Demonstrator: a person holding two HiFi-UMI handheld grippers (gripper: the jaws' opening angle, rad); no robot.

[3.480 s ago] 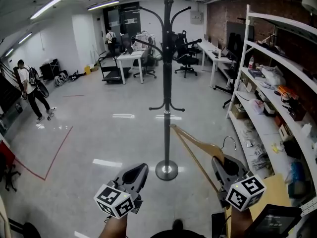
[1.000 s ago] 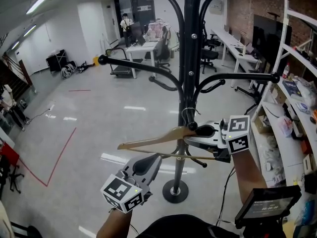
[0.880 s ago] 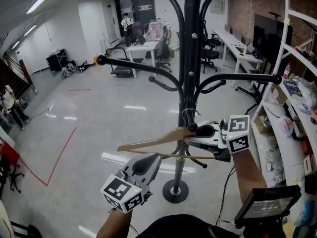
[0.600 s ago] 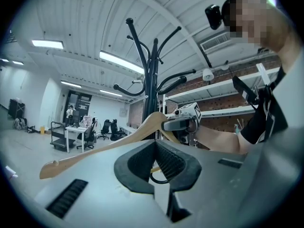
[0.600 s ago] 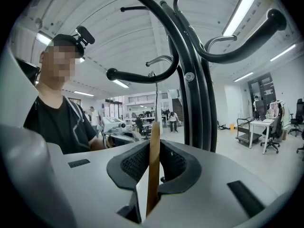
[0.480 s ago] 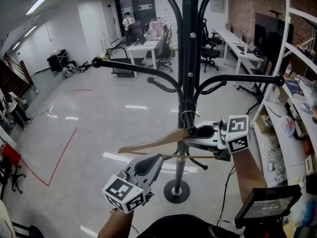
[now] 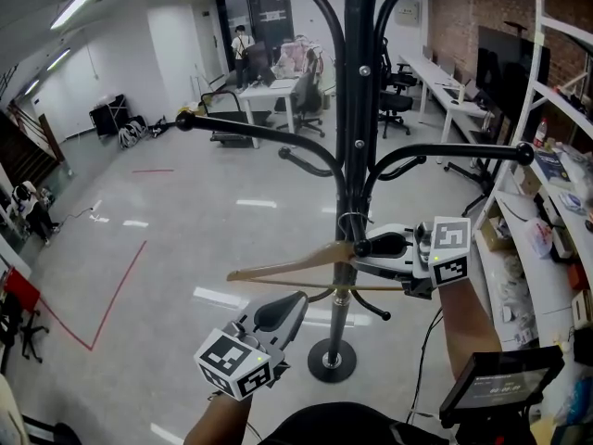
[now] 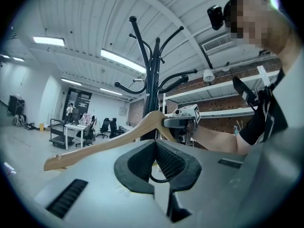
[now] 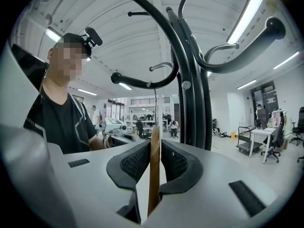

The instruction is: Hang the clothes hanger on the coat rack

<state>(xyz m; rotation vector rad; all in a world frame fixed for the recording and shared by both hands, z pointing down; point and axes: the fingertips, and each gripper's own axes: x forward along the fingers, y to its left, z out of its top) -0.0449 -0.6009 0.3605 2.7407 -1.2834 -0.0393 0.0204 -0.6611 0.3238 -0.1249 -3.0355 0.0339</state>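
Note:
The black coat rack (image 7: 358, 109) rises right in front of me, its curved arms spreading left and right and its round base (image 7: 331, 361) on the floor. My right gripper (image 7: 369, 246) is shut on the neck of a wooden clothes hanger (image 7: 287, 264), held level beside the pole. The wire hook (image 7: 349, 219) sits against the pole; whether it rests on an arm I cannot tell. In the right gripper view the hanger's edge (image 9: 154, 170) stands between the pads, with the rack (image 9: 192, 80) just beyond. My left gripper (image 7: 281, 311) hangs lower, shut and holding nothing; its view shows the hanger (image 8: 104, 144).
White shelving (image 7: 547, 184) loaded with several items runs along the right wall. A tablet-like screen (image 7: 500, 378) sits at my lower right. Desks and office chairs (image 7: 278, 82) stand far back. A person (image 7: 28, 207) is at the far left, near red floor tape (image 7: 111, 290).
Since 3.5 s ago I have come up to the rack, and the right gripper has raised the hanger to the pole. Over the last second only small shifts.

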